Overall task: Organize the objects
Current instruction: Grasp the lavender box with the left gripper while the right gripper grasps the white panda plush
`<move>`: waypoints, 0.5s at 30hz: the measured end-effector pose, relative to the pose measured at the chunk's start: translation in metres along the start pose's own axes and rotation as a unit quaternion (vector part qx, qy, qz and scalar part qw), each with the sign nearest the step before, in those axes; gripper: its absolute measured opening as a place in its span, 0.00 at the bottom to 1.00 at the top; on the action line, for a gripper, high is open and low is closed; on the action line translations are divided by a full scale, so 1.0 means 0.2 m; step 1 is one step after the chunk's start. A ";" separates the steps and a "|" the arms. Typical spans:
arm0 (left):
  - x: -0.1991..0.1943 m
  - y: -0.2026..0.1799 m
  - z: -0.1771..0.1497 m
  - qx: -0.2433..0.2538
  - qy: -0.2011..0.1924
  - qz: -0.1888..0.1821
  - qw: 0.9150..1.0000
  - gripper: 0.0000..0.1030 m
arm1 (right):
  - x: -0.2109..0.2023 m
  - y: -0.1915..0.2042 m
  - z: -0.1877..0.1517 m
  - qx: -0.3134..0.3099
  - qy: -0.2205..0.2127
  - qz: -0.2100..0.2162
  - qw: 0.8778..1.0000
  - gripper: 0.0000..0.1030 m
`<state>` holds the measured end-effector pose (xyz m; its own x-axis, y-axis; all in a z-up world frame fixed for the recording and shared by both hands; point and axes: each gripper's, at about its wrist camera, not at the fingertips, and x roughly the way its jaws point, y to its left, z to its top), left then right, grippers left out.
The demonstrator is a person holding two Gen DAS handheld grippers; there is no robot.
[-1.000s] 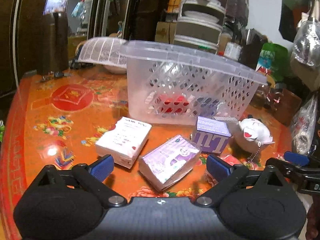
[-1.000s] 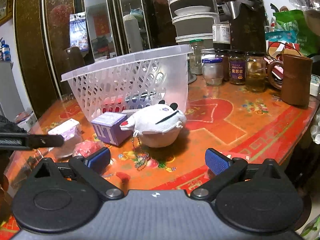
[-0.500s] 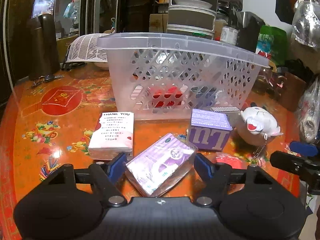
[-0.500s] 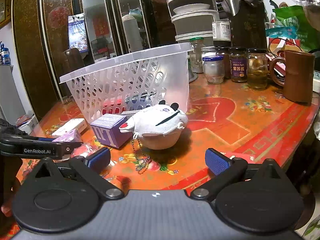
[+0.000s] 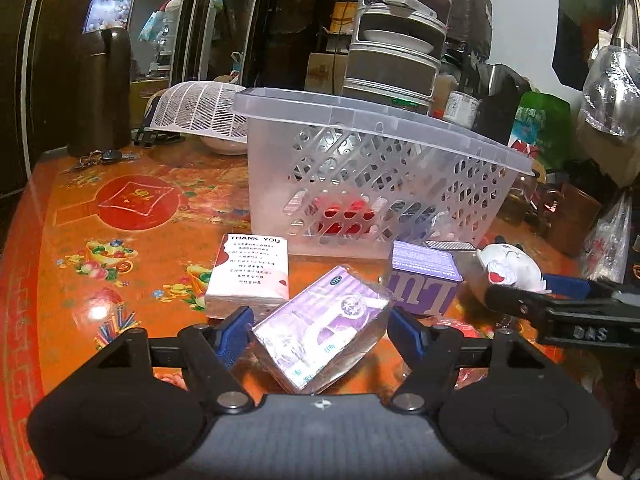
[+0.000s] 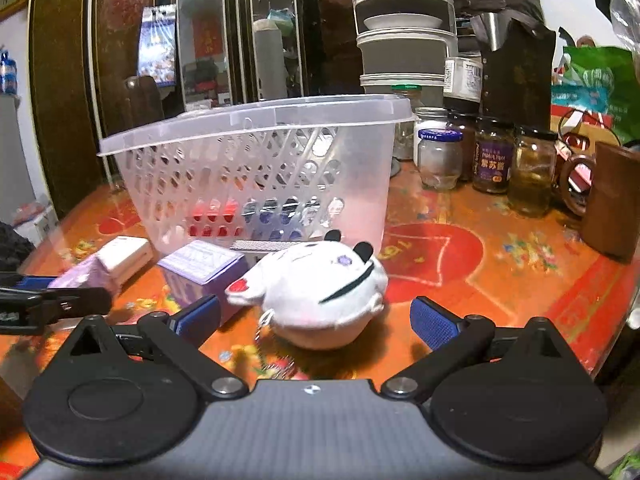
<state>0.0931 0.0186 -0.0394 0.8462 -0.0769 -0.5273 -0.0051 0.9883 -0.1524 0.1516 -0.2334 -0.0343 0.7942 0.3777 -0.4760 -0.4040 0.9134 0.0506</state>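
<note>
A purple plastic-wrapped packet (image 5: 324,332) sits tilted between the blue pads of my left gripper (image 5: 320,334), which is shut on it. Beside it on the orange table lie a white "THANK YOU" packet (image 5: 252,276) and a purple box (image 5: 426,276). A clear perforated basket (image 5: 360,116) stands behind them with red and blue items inside. In the right wrist view, a white plush toy (image 6: 316,292) rests on the table between the fingers of my right gripper (image 6: 316,318). That gripper is open, its pads clear of the toy.
Glass jars (image 6: 492,156) and a brown mug (image 6: 612,200) stand right of the basket (image 6: 256,120). A dark flask (image 5: 104,88), keys (image 5: 100,158) and a white mesh cover (image 5: 196,108) are at the back left. A stacked steamer (image 5: 396,48) and hanging bags are behind.
My left gripper has closed from wide open onto the purple packet, which now sits tilted between the pads. My right gripper has moved in, so the plush toy lies between its fingers.
</note>
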 end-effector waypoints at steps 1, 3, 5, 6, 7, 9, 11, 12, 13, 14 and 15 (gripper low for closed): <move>0.00 0.00 0.00 0.001 -0.001 0.000 1.000 0.74 | 0.01 -0.01 0.01 0.000 0.000 -0.001 1.000 1.00; 0.00 -0.01 0.00 0.003 -0.003 -0.001 1.000 0.74 | 0.02 -0.02 0.02 0.006 0.000 0.004 1.000 1.00; 0.00 0.00 0.00 0.002 -0.004 -0.002 1.000 0.74 | 0.04 -0.03 0.03 0.010 0.002 0.006 1.000 1.00; -0.01 0.00 0.00 0.001 -0.004 -0.002 1.000 0.74 | 0.05 -0.02 0.03 0.008 0.004 0.007 1.000 0.99; 0.00 0.00 0.00 0.001 -0.004 -0.002 1.000 0.74 | 0.05 -0.02 0.03 0.004 0.007 0.008 1.000 0.98; 0.00 0.00 0.00 0.001 -0.005 -0.002 1.000 0.74 | 0.05 0.00 0.04 -0.010 0.009 0.011 1.000 0.94; 0.00 0.00 0.00 0.001 -0.004 -0.003 1.000 0.74 | 0.05 0.02 0.03 -0.021 0.005 0.008 1.000 0.87; 0.00 0.00 0.00 0.001 -0.003 -0.003 1.000 0.74 | 0.04 0.03 0.03 -0.026 0.005 0.007 1.000 0.84; -0.01 0.00 0.00 0.001 -0.004 -0.003 1.000 0.74 | 0.04 0.04 0.03 -0.031 0.008 0.006 0.999 0.82; 0.00 0.00 0.00 0.001 -0.003 -0.003 1.000 0.74 | 0.04 0.04 0.03 -0.034 0.011 0.004 0.999 0.71; -0.01 0.00 0.00 0.001 -0.004 -0.003 1.000 0.74 | 0.03 0.03 0.03 -0.031 0.011 0.006 0.999 0.69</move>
<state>0.0924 0.0179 -0.0382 0.8499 -0.0817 -0.5205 0.0006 0.9881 -0.1540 0.1564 -0.2242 -0.0323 0.7794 0.3852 -0.4940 -0.4415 0.8973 0.0031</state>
